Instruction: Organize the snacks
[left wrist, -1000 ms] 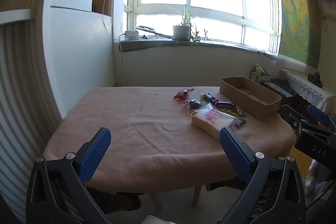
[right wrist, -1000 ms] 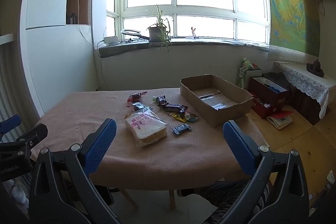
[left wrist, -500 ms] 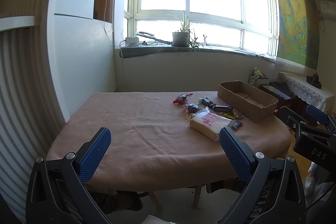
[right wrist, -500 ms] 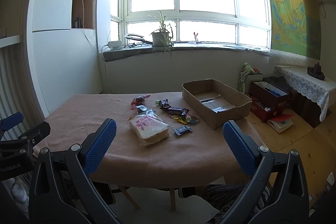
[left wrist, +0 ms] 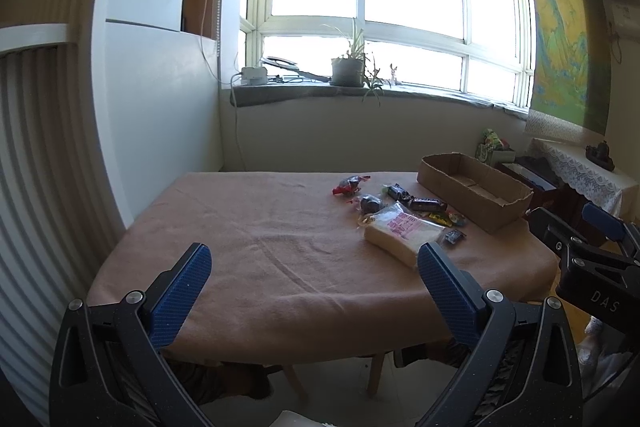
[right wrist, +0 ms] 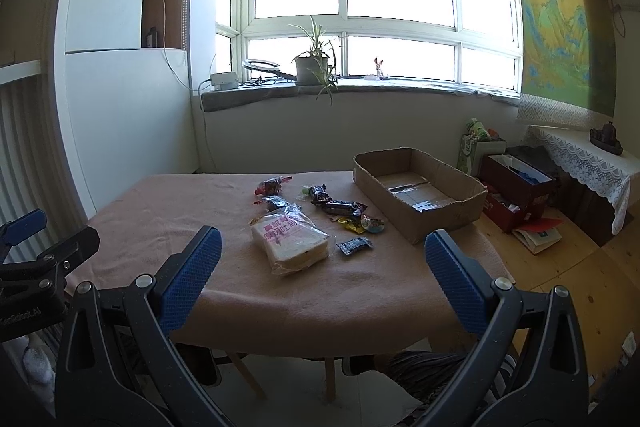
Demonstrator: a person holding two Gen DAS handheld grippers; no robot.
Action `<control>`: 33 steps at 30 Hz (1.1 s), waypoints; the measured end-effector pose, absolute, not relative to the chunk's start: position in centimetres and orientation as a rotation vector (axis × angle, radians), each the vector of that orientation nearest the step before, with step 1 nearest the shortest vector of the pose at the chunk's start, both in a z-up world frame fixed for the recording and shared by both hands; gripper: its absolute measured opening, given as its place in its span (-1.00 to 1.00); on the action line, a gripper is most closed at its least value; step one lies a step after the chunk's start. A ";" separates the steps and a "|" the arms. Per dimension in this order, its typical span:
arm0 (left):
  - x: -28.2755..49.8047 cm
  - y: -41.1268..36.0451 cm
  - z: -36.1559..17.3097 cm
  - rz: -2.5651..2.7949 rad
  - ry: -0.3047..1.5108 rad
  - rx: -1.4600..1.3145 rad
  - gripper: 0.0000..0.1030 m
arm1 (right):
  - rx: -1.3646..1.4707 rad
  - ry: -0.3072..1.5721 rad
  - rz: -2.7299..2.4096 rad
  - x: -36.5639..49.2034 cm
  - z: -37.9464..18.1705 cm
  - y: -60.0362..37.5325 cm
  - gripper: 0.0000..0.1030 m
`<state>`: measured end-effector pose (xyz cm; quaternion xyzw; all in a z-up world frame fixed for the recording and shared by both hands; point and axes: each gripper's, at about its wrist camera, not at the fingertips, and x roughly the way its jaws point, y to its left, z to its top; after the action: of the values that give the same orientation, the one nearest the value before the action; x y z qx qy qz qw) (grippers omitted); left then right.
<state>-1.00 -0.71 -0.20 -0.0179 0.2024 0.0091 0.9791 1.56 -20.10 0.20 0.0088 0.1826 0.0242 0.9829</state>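
Note:
A bagged sandwich loaf [right wrist: 289, 239] [left wrist: 404, 231] lies on the table's tan cloth [right wrist: 168, 203], with several small wrapped snacks around it: a red one [right wrist: 272, 185], dark bars [right wrist: 340, 207], a small dark packet [right wrist: 354, 245]. An open, empty cardboard box [right wrist: 420, 193] [left wrist: 472, 185] stands at the table's right end. My left gripper [left wrist: 314, 257] and my right gripper [right wrist: 322, 241] both hang open before the near table edge, nothing between their blue pads. Each gripper shows at the other view's side edge.
A windowsill with a potted plant [right wrist: 310, 67] runs behind the table. White cabinet panels [left wrist: 160, 99] stand to the left. Storage boxes [right wrist: 516, 183] and a lace-covered side table [right wrist: 584, 155] sit on the wooden floor at right. Table legs [right wrist: 330, 377] show below the cloth.
Both views have tilted upward and drawn back a little, so the table and snacks sit lower and smaller in frame. Nothing on the table has moved; both grippers stayed open.

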 end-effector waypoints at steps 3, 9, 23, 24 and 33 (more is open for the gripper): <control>-1.1 -0.7 -0.2 0.017 0.407 -0.036 0.98 | 0.017 0.368 0.049 1.6 0.2 -20.1 1.00; -1.1 -0.6 -0.1 0.017 0.408 -0.036 0.98 | 0.015 0.366 0.052 1.5 0.0 -19.9 1.00; -1.3 -0.8 -0.1 0.014 0.409 -0.035 0.98 | 0.015 0.367 0.054 1.5 -0.2 -19.7 1.00; -1.3 -0.9 -0.1 0.014 0.409 -0.035 0.98 | 0.015 0.367 0.054 1.5 -0.2 -19.6 1.00; -1.4 -0.9 0.0 0.008 0.410 -0.041 0.98 | 0.015 0.368 0.054 1.5 -0.2 -19.6 1.00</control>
<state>-1.39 -0.91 -0.02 -0.0203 0.2036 0.0039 0.9788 1.53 -19.64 -0.21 0.0073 0.1831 0.0267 0.9827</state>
